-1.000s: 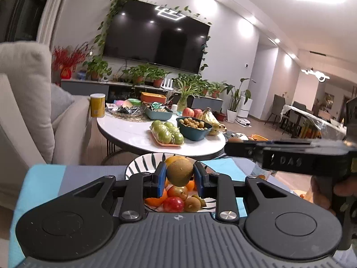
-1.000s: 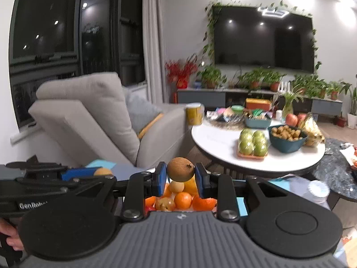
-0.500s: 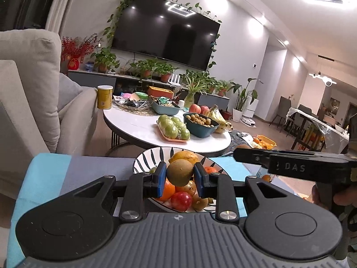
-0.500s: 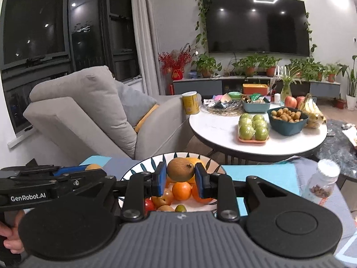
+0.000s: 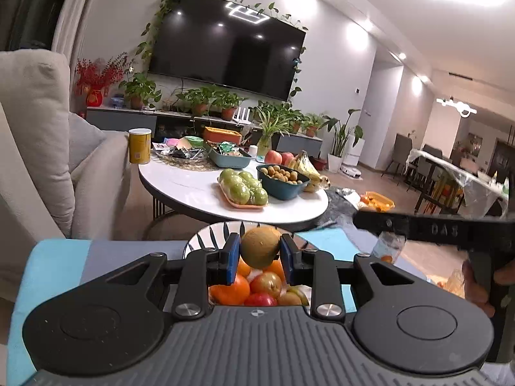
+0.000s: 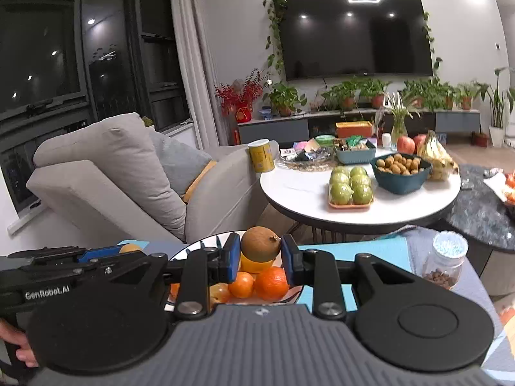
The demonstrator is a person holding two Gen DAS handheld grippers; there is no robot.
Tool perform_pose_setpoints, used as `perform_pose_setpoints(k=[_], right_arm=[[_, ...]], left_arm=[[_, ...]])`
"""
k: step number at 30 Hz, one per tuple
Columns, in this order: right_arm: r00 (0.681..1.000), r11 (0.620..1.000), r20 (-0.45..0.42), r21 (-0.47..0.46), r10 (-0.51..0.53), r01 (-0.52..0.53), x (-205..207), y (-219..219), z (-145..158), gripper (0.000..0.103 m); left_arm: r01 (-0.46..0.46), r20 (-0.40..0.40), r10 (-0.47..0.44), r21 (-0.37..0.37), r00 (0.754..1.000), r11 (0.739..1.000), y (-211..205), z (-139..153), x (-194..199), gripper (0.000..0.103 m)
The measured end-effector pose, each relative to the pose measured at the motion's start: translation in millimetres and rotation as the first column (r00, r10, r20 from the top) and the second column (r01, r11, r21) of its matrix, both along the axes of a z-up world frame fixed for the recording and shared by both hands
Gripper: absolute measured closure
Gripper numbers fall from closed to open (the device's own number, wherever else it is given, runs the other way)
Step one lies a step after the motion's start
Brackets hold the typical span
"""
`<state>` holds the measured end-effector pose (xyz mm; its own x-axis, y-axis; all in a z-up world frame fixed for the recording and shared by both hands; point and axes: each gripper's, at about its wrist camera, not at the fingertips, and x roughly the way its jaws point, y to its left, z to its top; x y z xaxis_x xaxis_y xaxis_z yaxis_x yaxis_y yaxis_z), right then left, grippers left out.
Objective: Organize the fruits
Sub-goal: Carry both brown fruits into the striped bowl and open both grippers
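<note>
My left gripper [image 5: 260,259] is shut on a brown-green kiwi [image 5: 260,247] and holds it above a striped plate [image 5: 206,238] heaped with oranges [image 5: 230,289], a red apple and other fruit. My right gripper [image 6: 260,257] is shut on a second brown kiwi [image 6: 260,245] above the same plate [image 6: 206,241], over oranges [image 6: 271,283] and a yellow fruit. The left gripper shows at the left of the right wrist view [image 6: 103,254], the right gripper's body at the right of the left wrist view [image 5: 434,226].
The plate rests on a blue and grey cloth [image 5: 58,257]. A small lidded jar [image 6: 445,262] stands at the right. Behind stands a round white table [image 5: 206,193] with green apples, a bowl of small fruit and bananas. A grey sofa [image 6: 112,173] stands at the left.
Both grippers have moved forward and down over the plate with their kiwis still held. The plate now sits closer under the fingers.
</note>
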<state>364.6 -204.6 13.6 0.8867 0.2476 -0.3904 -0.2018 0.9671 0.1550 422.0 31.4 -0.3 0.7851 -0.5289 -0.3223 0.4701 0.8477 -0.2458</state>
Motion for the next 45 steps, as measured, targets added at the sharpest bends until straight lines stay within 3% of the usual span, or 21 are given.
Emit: perform_pose_setpoints(k=[4, 21, 45], right_arm=[[1.000, 1.000, 0.001, 0.006, -0.011, 0.011, 8, -4, -8, 0.066], [0.997, 0.999, -0.062, -0.011, 0.042, -0.042, 29, -1, -30, 0.066], [0.988, 0.996, -0.130, 0.008, 0.086, -0.086, 24, 7, -41, 0.066]], left_arm=[[0.022, 0.008, -0.022, -0.003, 1.000, 1.000, -2, -4, 12, 0.078], [0.010, -0.096, -0.010, 0.007, 0.995, 1.000, -2, -31, 46, 0.078], [-0.006, -0.139, 0.005, -0.004, 0.990, 1.000, -3, -34, 54, 0.078]])
